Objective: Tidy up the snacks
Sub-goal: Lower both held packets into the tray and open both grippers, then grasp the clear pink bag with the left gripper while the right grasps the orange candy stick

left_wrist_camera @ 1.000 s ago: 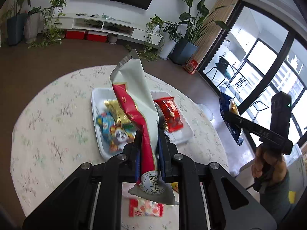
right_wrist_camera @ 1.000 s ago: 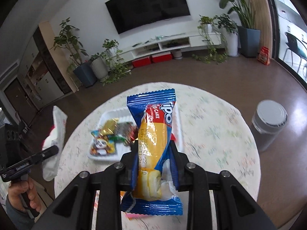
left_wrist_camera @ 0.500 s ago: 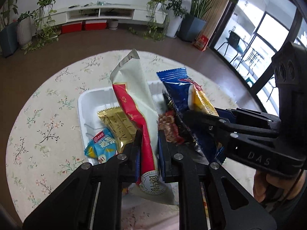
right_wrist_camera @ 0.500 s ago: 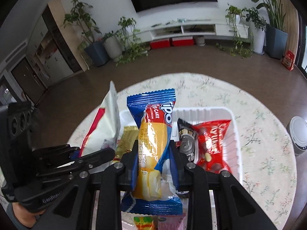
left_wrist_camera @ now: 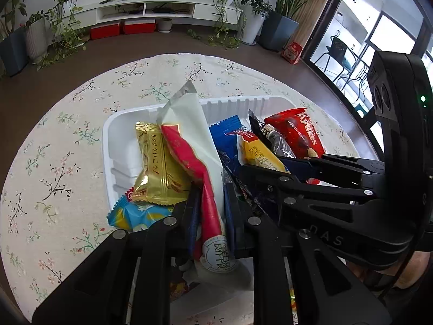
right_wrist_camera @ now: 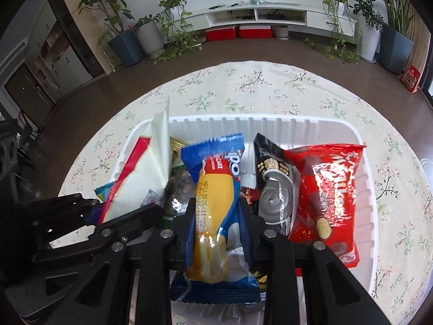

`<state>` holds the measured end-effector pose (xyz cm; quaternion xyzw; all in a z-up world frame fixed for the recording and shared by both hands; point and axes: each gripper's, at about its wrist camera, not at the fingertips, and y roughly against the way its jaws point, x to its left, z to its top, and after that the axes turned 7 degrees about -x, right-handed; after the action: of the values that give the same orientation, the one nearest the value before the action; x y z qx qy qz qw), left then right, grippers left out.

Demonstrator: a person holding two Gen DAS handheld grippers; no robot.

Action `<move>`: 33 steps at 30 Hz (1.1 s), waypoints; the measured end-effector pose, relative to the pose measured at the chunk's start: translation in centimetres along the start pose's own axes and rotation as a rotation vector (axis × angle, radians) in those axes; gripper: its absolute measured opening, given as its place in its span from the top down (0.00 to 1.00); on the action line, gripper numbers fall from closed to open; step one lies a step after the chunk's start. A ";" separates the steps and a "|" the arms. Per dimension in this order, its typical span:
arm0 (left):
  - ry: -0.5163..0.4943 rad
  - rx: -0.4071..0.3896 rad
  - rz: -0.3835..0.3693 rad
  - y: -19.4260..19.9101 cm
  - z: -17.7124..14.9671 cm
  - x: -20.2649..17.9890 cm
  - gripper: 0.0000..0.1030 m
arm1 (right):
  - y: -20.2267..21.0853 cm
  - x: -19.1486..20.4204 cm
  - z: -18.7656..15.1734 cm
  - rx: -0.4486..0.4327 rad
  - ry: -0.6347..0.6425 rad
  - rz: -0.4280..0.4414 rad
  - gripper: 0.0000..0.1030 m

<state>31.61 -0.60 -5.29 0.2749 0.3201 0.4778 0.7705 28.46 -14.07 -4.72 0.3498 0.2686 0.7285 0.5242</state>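
Note:
A white plastic tray (left_wrist_camera: 116, 146) (right_wrist_camera: 368, 184) sits on the round floral table. My left gripper (left_wrist_camera: 209, 203) is shut on a white-and-red snack packet (left_wrist_camera: 189, 130), held low over the tray's middle; it also shows in the right wrist view (right_wrist_camera: 146, 173). My right gripper (right_wrist_camera: 216, 208) is shut on a blue-and-yellow cake packet (right_wrist_camera: 216, 189), just right of the left one; the packet shows in the left wrist view (left_wrist_camera: 251, 149). In the tray lie a gold packet (left_wrist_camera: 155, 162), a light-blue packet (left_wrist_camera: 130, 216), a black packet (right_wrist_camera: 273, 178) and a red packet (right_wrist_camera: 327, 189).
The round table (left_wrist_camera: 67, 140) has a floral cloth. More small snacks lie on the table near me, under the grippers (left_wrist_camera: 178, 289). A grey bin (right_wrist_camera: 426, 162) stands on the floor at the right. Plants and a TV shelf (right_wrist_camera: 259, 16) line the far wall.
Both grippers have moved forward and down, from beside the table to low over the tray, side by side, each still holding its packet.

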 end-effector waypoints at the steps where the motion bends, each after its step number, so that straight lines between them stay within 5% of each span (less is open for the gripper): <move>1: -0.001 0.000 0.005 0.1 -0.1 -0.1 0.84 | 0.0 -0.1 0.1 -0.002 -0.003 0.002 0.69; 6: 0.016 -0.020 0.020 1.1 -0.2 -0.1 0.76 | 0.0 0.1 0.0 -0.001 0.009 -0.003 0.68; 12: 0.044 -0.055 0.033 2.7 -0.3 0.6 0.46 | 0.7 -0.1 -0.2 -0.015 0.006 -0.017 0.66; 17: 0.063 -0.085 0.029 5.2 -0.9 0.9 0.29 | 2.5 0.3 -0.3 -0.055 0.025 -0.044 0.45; 24: 0.053 -0.131 0.003 10.2 -2.7 1.4 0.21 | 6.8 -0.4 -1.2 -0.129 0.010 -0.013 0.35; 27: -0.014 -0.157 -0.033 12.5 -4.4 1.1 0.15 | 9.3 -2.0 -2.3 -0.164 -0.041 0.013 0.32; 33: -0.338 -0.167 -0.042 14.1 -9.9 -2.3 0.14 | 14.8 -5.4 -7.0 -0.278 -0.119 0.076 0.17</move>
<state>15.45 4.05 -0.81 0.2798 0.1509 0.4335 0.8432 15.49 -23.94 0.96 0.3264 0.1200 0.7559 0.5547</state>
